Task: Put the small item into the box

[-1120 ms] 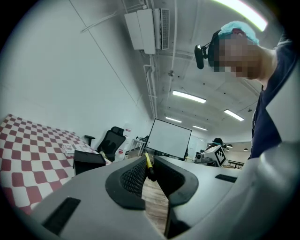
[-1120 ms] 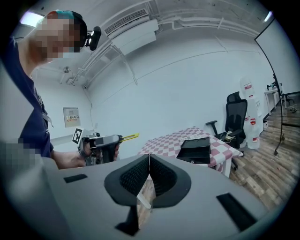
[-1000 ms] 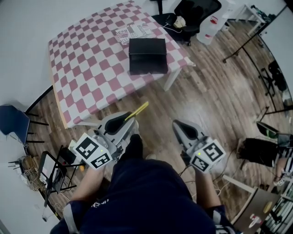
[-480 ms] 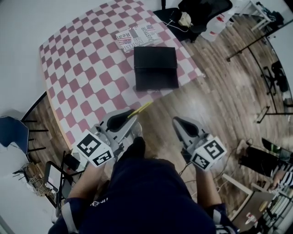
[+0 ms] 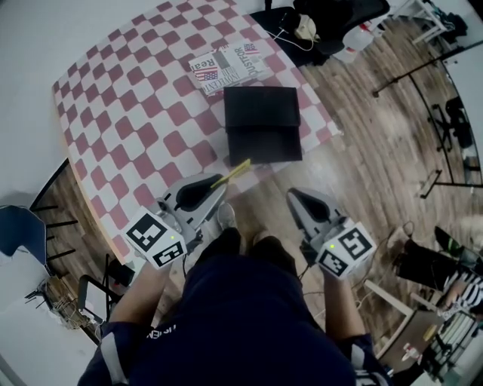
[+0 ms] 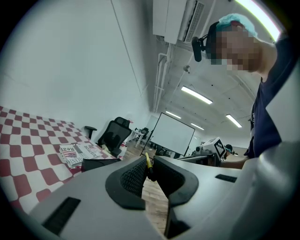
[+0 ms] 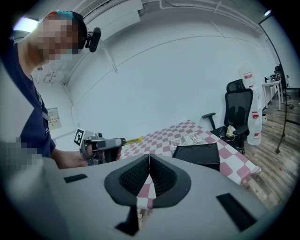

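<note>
A black box (image 5: 263,124) lies closed near the front edge of the pink-checked table (image 5: 128,113); it also shows as the black box (image 6: 101,164) and the black box (image 7: 197,153). My left gripper (image 5: 217,185) is shut on a thin yellow item (image 5: 231,174), which sticks out toward the box. The yellow item (image 6: 148,161) is pinched between the pads, and the yellow item (image 7: 133,140) is seen from the side. My right gripper (image 5: 291,195) hangs shut and holds nothing, over the floor just short of the table edge.
A folded newspaper (image 5: 230,66) lies behind the box. Beyond the table stand a black office chair (image 5: 332,15) and a white jug (image 5: 355,41). A blue chair (image 5: 19,219) and a wire rack (image 5: 83,301) are at left; stands and bags are at right.
The table and box have come closer beneath both grippers as the person stepped forward. The left gripper still holds the yellow item; the right stays shut.
</note>
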A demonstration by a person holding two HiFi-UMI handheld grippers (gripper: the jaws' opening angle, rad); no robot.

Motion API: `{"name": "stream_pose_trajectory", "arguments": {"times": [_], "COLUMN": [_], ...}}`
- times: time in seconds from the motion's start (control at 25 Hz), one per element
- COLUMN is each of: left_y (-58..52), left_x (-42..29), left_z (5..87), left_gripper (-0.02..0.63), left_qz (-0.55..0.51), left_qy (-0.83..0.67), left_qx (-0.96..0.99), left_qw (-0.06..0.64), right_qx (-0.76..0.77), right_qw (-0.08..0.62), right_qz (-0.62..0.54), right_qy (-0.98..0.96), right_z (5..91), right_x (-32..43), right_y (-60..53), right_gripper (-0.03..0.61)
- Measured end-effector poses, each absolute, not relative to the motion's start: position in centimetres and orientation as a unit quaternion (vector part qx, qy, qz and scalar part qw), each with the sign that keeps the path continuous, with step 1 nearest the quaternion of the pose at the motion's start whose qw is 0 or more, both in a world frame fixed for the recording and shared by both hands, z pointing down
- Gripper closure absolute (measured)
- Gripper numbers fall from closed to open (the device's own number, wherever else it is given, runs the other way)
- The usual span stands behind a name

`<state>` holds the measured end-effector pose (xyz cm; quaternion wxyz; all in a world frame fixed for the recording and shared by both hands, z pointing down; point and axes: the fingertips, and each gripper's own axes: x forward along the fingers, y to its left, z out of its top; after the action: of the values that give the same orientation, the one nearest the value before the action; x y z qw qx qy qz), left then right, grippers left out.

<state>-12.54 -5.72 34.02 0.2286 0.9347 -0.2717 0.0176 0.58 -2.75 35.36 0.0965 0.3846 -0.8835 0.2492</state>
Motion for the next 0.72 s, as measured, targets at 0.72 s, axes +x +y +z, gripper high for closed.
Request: {"name": "stream_pose_trajectory", "arguments": {"times": [0.72], "left_y": [-12.4], "left_x": [-6.7], "left_z": [41.5], "left_gripper": [0.541], "left_qz": [0.071], "left_qy": [-0.286], "left_qx": [0.917], "left_qw": [0.268], "right_qx": [0.337], "right_qw": [0.099], "right_qz": [0.295], "right_qy": [-0.888], "right_z": [38.8], "right_x": [4.4], "right_y": [-9.5], "right_gripper": [0.561]}}
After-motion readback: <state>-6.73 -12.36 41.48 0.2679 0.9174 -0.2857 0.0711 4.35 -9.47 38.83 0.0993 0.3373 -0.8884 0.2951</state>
